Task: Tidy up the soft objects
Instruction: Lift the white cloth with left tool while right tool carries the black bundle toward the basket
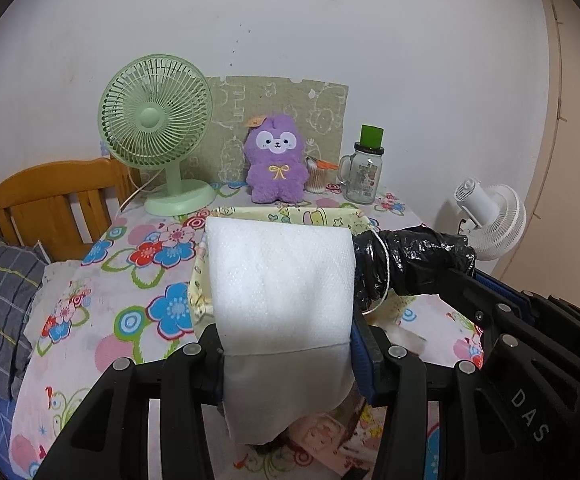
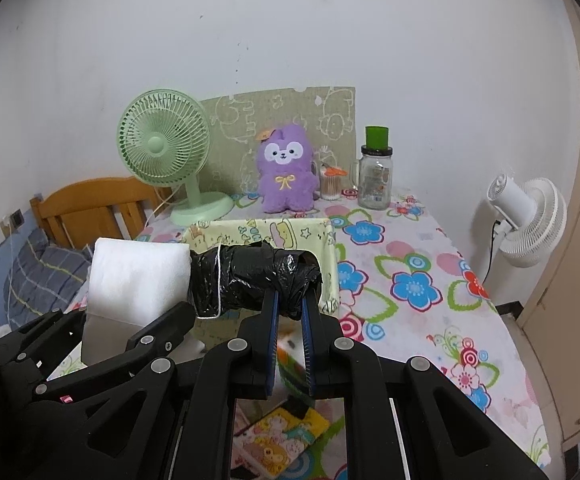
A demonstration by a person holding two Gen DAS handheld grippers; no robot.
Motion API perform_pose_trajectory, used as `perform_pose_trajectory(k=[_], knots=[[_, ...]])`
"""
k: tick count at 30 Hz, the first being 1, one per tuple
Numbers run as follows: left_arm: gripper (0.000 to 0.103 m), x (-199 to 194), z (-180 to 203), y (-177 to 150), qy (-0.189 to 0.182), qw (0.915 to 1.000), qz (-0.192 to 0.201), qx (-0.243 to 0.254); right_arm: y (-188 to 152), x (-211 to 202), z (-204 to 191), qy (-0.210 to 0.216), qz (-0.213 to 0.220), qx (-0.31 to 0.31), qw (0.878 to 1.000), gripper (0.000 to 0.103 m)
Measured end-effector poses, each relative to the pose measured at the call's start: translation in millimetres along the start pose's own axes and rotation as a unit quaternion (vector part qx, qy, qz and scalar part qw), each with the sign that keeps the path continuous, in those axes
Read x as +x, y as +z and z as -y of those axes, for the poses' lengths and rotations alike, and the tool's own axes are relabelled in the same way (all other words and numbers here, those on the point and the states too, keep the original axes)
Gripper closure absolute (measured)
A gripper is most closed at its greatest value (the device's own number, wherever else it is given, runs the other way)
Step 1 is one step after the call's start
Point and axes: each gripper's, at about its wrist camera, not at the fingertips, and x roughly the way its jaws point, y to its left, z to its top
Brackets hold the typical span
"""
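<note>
Left gripper: its blue-padded fingers are closed onto the lower part of a white foam roll, which fills the middle of the left wrist view and stands up out of the grip, with a loose flap hanging below. Right gripper: its fingers stand narrow, pinched on the near end of a black plastic-wrapped roll tied round with a white string. The two rolls lie end to end, touching or nearly so, and whether they are one bundle or two separate pieces cannot be told. Both are held in the air just in front of and above a yellow cartoon-print fabric bin, which stands open on the floral-clothed worktop.

Behind the bin, against the wall: a purple plush toy, upright; a green desk fan; a glass mug jar with a green lid; and a small tub of cotton swabs. A white fan stands off the right edge of the worktop, and a bed with a wooden headboard lies to the left.

Step in hand, as judged: carrying the soft rolls to the bin. The next move calls for advancing both grippers together over the opening, lowering until the load sits inside the walls, then parting the fingers without snagging the string or dragging the bin's soft rim.
</note>
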Motion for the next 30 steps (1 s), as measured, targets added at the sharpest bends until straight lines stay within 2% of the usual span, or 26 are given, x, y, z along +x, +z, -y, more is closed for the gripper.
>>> perform_pose_trajectory(k=[15,21,30], knots=[[0.054,18,-1,26,0.002,0.9998,0.017,0.005,23,21,8,0.005,0.016,0.002,1.0,0.089],[0.054,31,-4,35,-0.009,0.9998,0.015,0.004,28,35,11,0.004,0.016,0.005,1.0,0.089],[0.054,51,-7,50,0.001,0.9999,0.011,0.011,39,60,12,0.013,0.01,0.015,1.0,0.089]])
